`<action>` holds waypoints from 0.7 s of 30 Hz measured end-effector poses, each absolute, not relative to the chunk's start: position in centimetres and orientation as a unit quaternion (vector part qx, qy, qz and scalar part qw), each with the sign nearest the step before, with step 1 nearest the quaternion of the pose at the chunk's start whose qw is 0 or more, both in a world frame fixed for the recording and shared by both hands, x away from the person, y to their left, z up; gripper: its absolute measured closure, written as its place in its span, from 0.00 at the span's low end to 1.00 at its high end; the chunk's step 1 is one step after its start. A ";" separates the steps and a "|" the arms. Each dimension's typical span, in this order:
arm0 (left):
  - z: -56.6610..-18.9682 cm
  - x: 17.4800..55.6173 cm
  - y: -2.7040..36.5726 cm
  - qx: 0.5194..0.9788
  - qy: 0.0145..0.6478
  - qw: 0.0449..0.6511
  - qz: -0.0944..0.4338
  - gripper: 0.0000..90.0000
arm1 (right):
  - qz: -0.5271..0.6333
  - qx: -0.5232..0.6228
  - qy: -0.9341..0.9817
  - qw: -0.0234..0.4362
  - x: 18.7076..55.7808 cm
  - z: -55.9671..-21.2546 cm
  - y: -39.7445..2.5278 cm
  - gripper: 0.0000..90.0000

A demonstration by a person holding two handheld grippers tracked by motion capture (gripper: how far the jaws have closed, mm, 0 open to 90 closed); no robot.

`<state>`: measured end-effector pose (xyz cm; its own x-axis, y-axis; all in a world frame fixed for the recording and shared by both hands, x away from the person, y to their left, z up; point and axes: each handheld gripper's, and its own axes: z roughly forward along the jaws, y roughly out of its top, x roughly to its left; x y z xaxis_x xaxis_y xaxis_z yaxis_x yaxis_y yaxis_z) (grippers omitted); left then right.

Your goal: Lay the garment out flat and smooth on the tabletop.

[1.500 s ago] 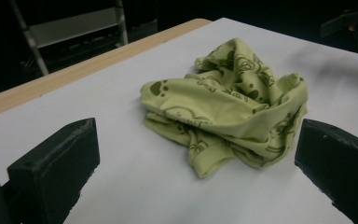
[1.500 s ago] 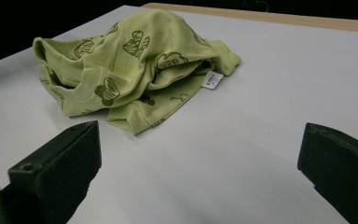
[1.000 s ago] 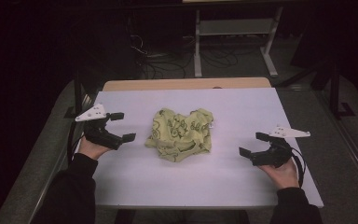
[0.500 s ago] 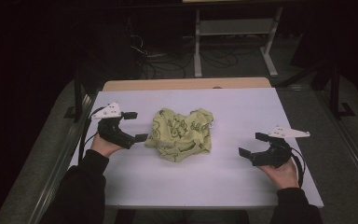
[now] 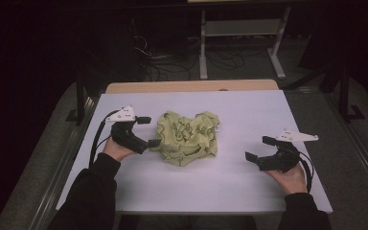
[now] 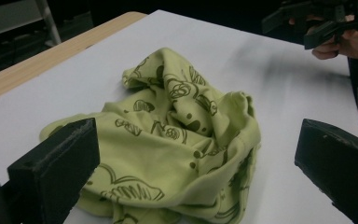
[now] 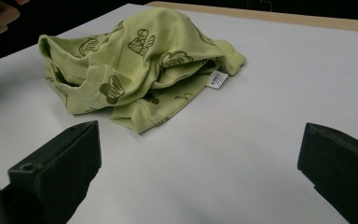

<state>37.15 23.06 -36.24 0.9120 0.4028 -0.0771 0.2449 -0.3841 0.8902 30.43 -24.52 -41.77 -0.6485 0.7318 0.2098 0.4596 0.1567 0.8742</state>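
A crumpled light-green garment (image 5: 188, 136) with dark doodle prints lies in a heap at the middle of the white table (image 5: 268, 110). My left gripper (image 5: 148, 131) is open right at the garment's left edge, its jaws wide apart on either side of that edge. In the left gripper view the garment (image 6: 177, 140) sits close between the jaws of the open left gripper (image 6: 196, 140). My right gripper (image 5: 258, 148) stands open on the table, well right of the cloth. In the right gripper view the garment (image 7: 135, 60) lies ahead, with a small white label (image 7: 216, 79) at its hem.
A wooden strip (image 5: 191, 86) runs along the table's far edge. Beyond it are dark floor, loose cables (image 5: 172, 62) and a metal stand (image 5: 239, 28). Bare white tabletop lies in front of the cloth and to its right.
My left gripper has moved right and a little forward, from the table's left side up to the garment's left edge. The right gripper and the garment have stayed put.
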 end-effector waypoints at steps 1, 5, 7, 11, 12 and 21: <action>-36.3 37.2 23.0 0.829 0.195 0.520 0.074 0.00 | 0.513 0.397 0.749 0.133 30.4 -41.8 -24.5 0.00; -36.6 37.2 22.5 0.835 0.189 0.512 0.066 0.00 | 0.513 0.397 0.749 0.133 30.4 -41.8 -24.5 0.00; -36.9 37.2 22.2 0.838 0.186 0.509 0.061 0.00 | 0.513 0.397 0.749 0.133 30.4 -41.8 -24.5 0.00; -37.3 37.2 21.5 0.845 0.177 0.501 0.052 0.00 | 0.513 0.396 0.750 0.132 30.4 -41.8 -24.5 0.00; -37.4 37.2 21.3 0.848 0.174 0.498 0.051 0.00 | 0.512 0.396 0.751 0.133 30.4 -41.8 -24.5 0.00; -38.3 37.4 20.4 0.859 0.166 0.484 0.039 0.00 | 0.512 0.396 0.751 0.132 30.5 -41.8 -24.5 0.00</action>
<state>37.40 20.35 -38.27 0.9420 0.3222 -0.0941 0.2475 -0.4773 0.8431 30.45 -24.46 -41.81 -0.6517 0.7299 0.2060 0.4590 0.1633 0.8733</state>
